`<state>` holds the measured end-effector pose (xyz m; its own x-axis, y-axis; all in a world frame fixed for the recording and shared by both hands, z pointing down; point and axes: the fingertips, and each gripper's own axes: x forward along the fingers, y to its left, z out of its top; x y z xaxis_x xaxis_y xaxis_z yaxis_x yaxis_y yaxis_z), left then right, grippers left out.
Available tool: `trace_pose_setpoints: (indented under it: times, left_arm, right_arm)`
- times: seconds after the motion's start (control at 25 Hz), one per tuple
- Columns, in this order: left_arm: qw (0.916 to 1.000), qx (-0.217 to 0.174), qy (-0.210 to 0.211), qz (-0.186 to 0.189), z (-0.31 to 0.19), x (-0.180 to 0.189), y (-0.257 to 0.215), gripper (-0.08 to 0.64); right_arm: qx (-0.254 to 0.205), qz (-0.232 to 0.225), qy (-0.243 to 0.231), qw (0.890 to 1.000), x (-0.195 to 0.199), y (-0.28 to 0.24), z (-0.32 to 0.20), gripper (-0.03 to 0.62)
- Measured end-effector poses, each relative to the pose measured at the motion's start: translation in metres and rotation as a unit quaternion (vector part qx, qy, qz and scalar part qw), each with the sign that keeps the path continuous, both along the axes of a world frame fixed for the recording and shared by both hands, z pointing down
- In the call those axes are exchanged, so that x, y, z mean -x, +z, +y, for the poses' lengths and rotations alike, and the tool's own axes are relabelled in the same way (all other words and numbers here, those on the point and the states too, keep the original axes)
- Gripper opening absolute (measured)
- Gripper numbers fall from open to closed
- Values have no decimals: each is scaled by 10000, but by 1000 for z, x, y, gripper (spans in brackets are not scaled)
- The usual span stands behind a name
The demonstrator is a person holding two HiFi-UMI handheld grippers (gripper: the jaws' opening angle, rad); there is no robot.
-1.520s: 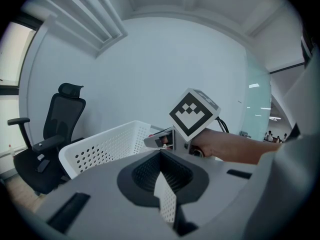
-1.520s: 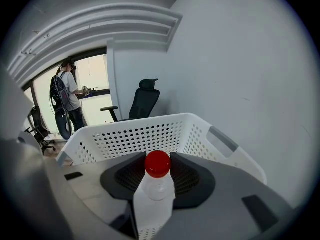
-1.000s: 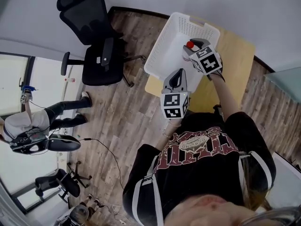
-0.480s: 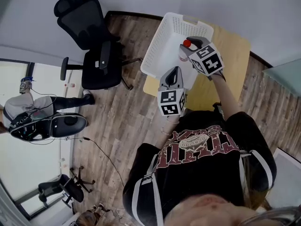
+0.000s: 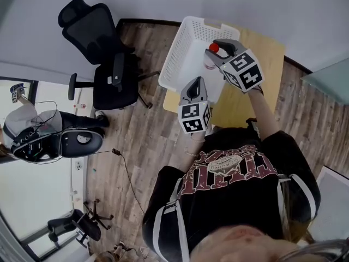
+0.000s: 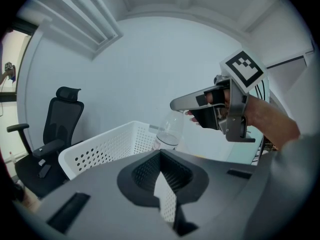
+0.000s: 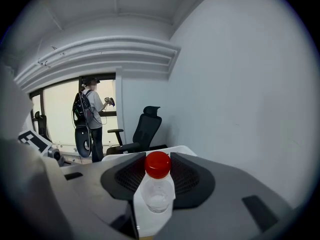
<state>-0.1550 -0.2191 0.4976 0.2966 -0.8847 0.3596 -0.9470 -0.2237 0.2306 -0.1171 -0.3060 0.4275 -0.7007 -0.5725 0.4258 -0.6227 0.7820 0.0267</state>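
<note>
— What did the head view show?

— You held the right gripper [image 5: 216, 48] closed on a clear bottle [image 5: 209, 62] with a red cap, gripping it just under the cap. The bottle sat over the white basket [image 5: 173, 54], toward the basket's 2 o'clock corner. The basket stood on a yellow table [image 5: 268, 60]. Your left gripper [image 5: 195, 84] was at the basket's 6 o'clock edge, pointing to 12 o'clock, with the bottle at its 1 o'clock. A black office chair [image 5: 102, 52] stood on the wooden floor at the basket's 9 o'clock.

— And the left gripper view?

— Its jaws were pressed together with nothing between them. Past them, at 12 o'clock, the bottle hung from your right gripper, its lower end hidden behind the left gripper's body. The basket's holed wall ran out to 10 o'clock and the chair stood at 9 o'clock, against a plain white wall.

— And the right gripper view?

— There the jaws were narrow, clamped on the bottle's neck and shoulder, with the red cap standing upright at the centre. A strip of the basket's rim showed just beyond the jaws. The chair was at 12 o'clock, and a person [image 7: 90, 115] with a backpack stood by the window at 10 o'clock, well apart from you.
</note>
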Motion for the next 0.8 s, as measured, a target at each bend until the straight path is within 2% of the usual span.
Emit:
trace_pose_setpoints:
  times: [0.8]
  left_arm:
    - [9999, 46, -125, -69, -1, 0, 2, 48]
  right_arm:
    - [-759, -689, 42, 9947, -46, -85, 26, 164]
